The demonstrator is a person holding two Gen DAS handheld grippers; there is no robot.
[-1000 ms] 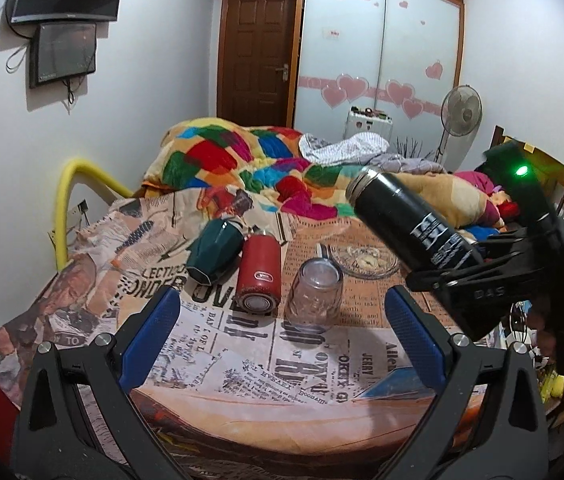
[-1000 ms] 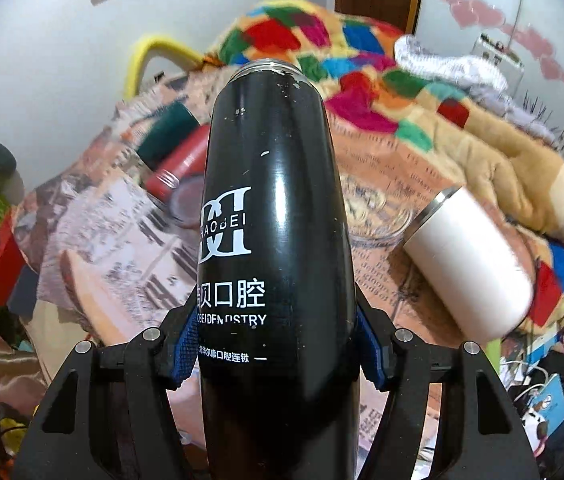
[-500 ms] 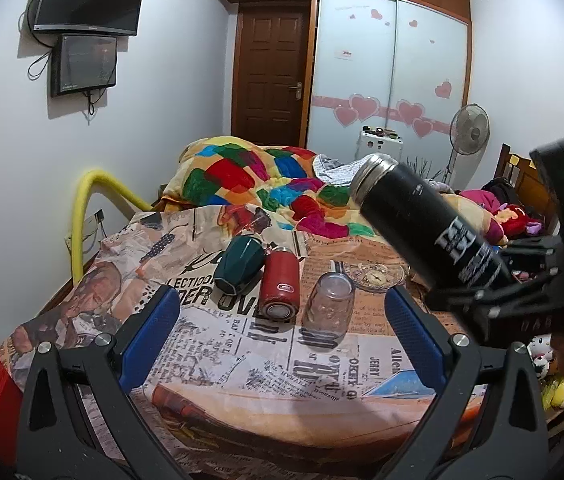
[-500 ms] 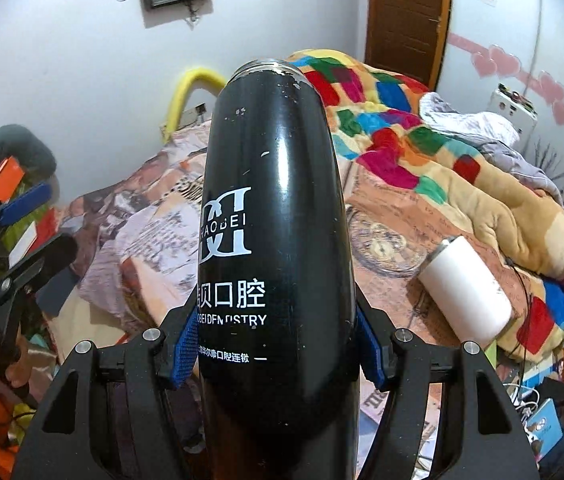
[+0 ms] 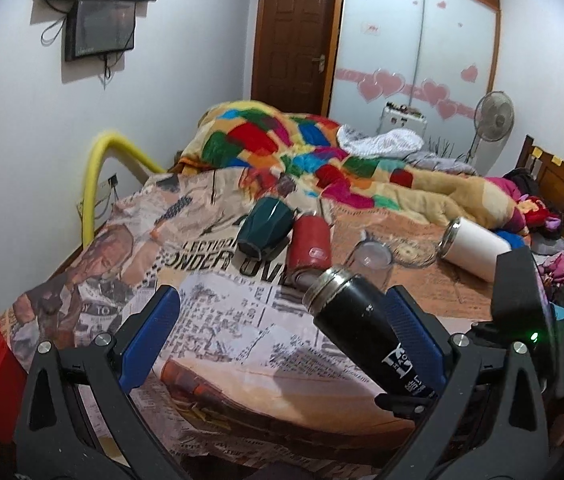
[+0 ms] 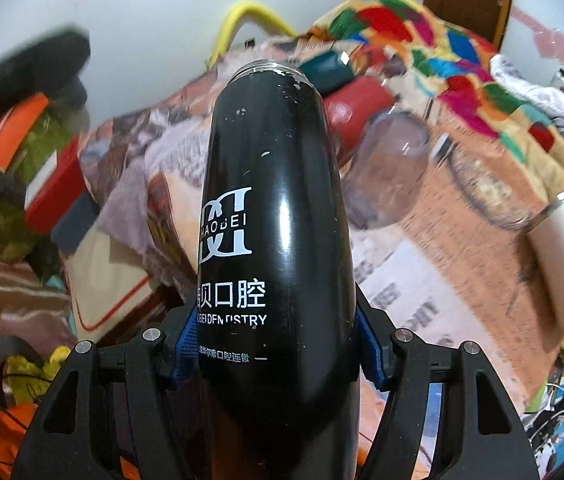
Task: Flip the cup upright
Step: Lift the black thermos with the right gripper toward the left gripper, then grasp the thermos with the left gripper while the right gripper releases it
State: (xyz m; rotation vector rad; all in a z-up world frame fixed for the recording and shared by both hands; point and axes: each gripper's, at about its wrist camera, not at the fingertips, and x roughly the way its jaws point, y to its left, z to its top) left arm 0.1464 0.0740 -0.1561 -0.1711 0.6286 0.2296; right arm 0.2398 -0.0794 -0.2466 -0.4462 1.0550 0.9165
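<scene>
Item: glossy black steel tumbler with white lettering [image 6: 278, 220], clamped low on its body in my right jaws, tilted mouth-forward above the newsprint-patterned bed cover [image 5: 218, 320], presumably mid-turn toward upright. Left jaws: apart, empty, standing by.

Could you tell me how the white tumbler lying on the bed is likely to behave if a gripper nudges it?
The white tumbler lies on its side on the bedspread, so a sideways nudge would probably roll it. Its smooth, rounded wall looks slippery for the fingers. The soft, uneven bedding may make it tip once stood upright.
</scene>
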